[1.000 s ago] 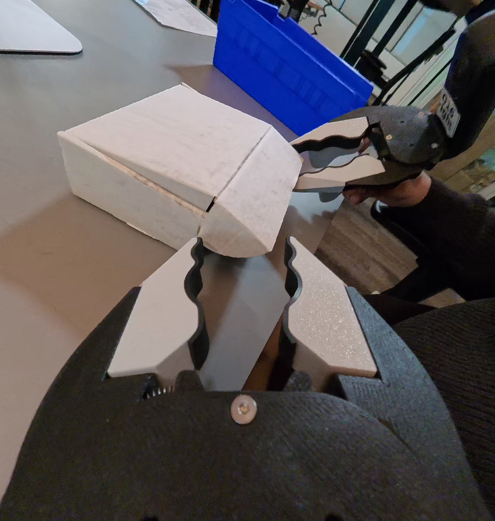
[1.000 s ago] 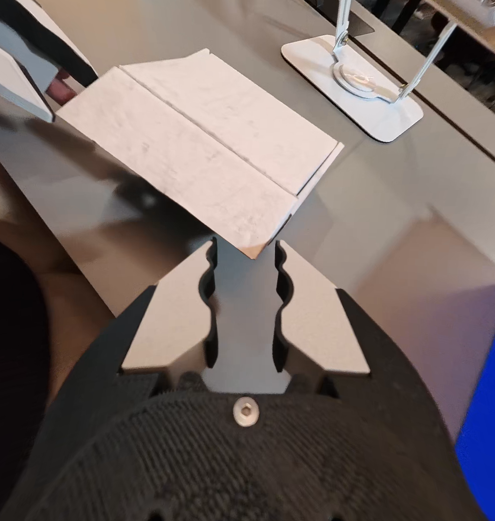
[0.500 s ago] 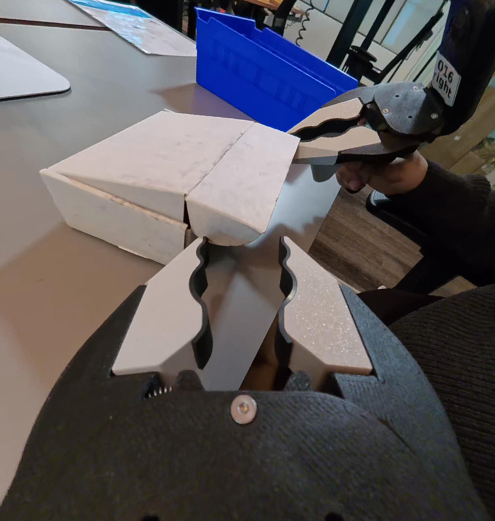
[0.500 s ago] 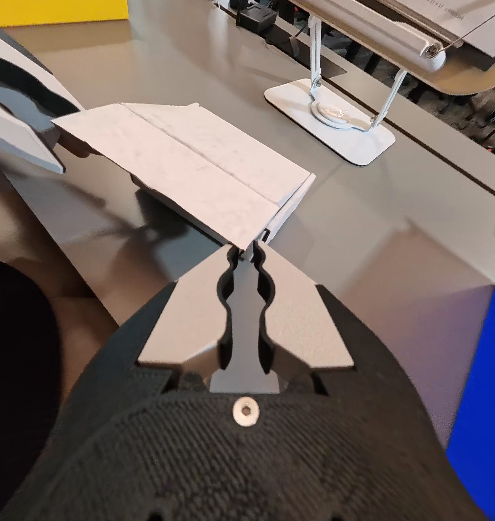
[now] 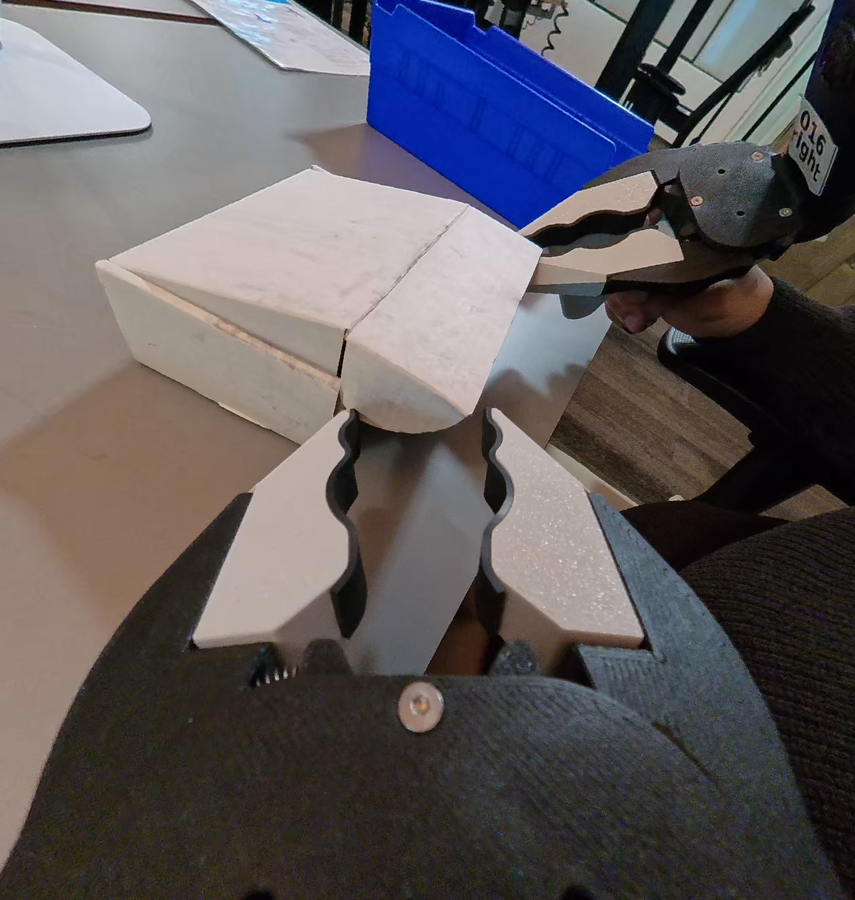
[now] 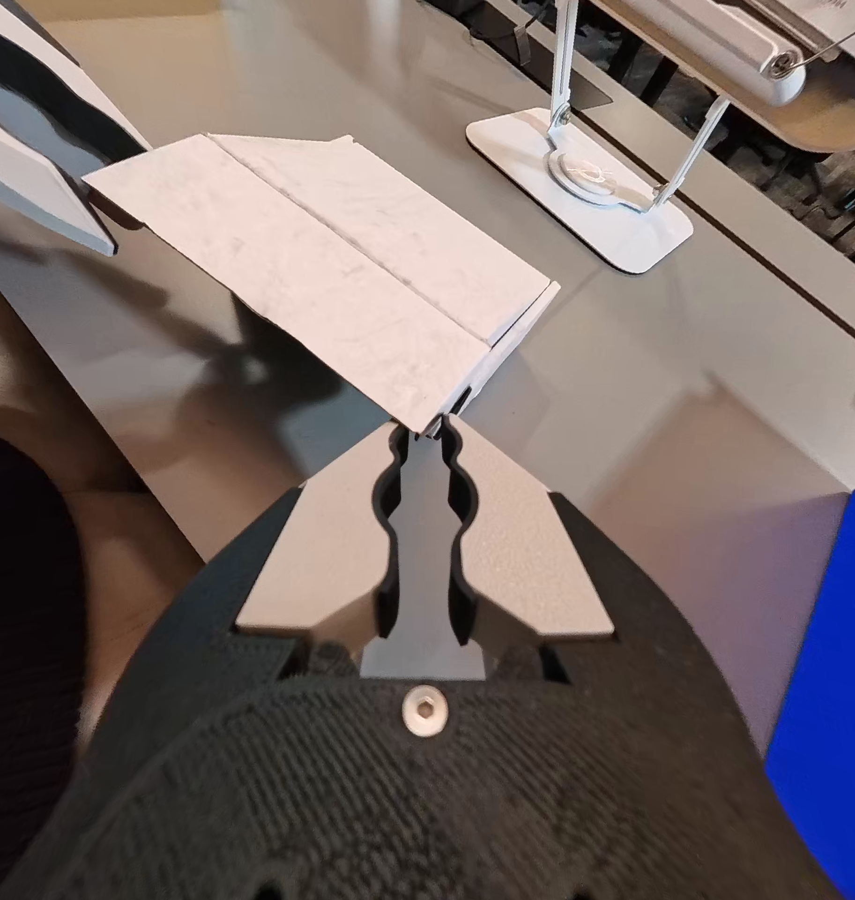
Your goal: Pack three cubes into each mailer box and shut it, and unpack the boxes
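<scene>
**Lid's coming up**

Since a second ago my right gripper (image 6: pixel 425 431) has pinched down on the front flap (image 5: pixel 435 311) corner and lifted the mailer box (image 5: pixel 230 336) lid partway. Left gripper (image 5: pixel 418 421) sits wide, empty, just beside the flap's rounded tab. Box rests near the table (image 5: pixel 99 487) edge; looks like unpacking.

Each hand-held gripper has a black, coarsely textured printed body shaped like a rounded shell, with 1 silver screw at its centre. The left hand-held gripper (image 5: pixel 418 423) carries 2 pale grey fingers (image 5: pixel 289 526) with wavy black inner pads and a small spring at the left base. The right hand-held gripper (image 6: pixel 425 428) matches, bearing a white sticker on its handle. The person wears a dark ribbed knit sleeve (image 5: pixel 805 350).
</scene>
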The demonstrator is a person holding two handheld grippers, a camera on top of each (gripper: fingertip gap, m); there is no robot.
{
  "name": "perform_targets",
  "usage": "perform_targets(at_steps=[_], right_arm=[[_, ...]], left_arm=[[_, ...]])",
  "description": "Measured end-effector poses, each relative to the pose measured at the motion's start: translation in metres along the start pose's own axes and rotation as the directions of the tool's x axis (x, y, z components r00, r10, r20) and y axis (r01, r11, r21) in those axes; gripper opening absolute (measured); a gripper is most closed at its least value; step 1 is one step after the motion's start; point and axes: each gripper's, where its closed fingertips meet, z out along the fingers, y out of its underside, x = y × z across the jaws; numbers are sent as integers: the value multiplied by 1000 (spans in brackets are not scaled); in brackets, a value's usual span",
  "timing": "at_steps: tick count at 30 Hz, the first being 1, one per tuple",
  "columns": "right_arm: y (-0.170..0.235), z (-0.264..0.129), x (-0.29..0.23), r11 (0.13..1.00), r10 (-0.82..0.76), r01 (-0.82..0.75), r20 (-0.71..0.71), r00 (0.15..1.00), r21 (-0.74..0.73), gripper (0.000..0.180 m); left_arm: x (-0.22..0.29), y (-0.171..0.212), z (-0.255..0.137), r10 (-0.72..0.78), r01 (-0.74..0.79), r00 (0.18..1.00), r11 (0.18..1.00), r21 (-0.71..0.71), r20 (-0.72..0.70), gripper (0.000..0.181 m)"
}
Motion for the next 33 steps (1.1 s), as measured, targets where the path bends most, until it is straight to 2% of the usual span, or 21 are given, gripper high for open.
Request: perform_targets(at_steps=[13,16,23,29,33], right_arm=[[2,2,-3,1000,-8,8,9,1000,-9,13],[3,2,-6,1000,13,-12,31,999,-11,21],[4,-5,-9,983,182,-184,168,969,0,57],[-16,-14,-10,911,367,-407,320,874,67,64],[-12,-11,-12,912,375,-407,304,876,48,64]], left_arm=[[-3,3,1,4,-4,1000,1000,-15,15,49],[-3,2,1,4,-4,1000,1000,-13,15,48],[-3,-1,-4,-11,11,1000,1000,7,-7,49],[2,-5,-7,-47,49,998,998,31,-52,52],[3,-7,-9,-60,63,996,997,44,-73,54]])
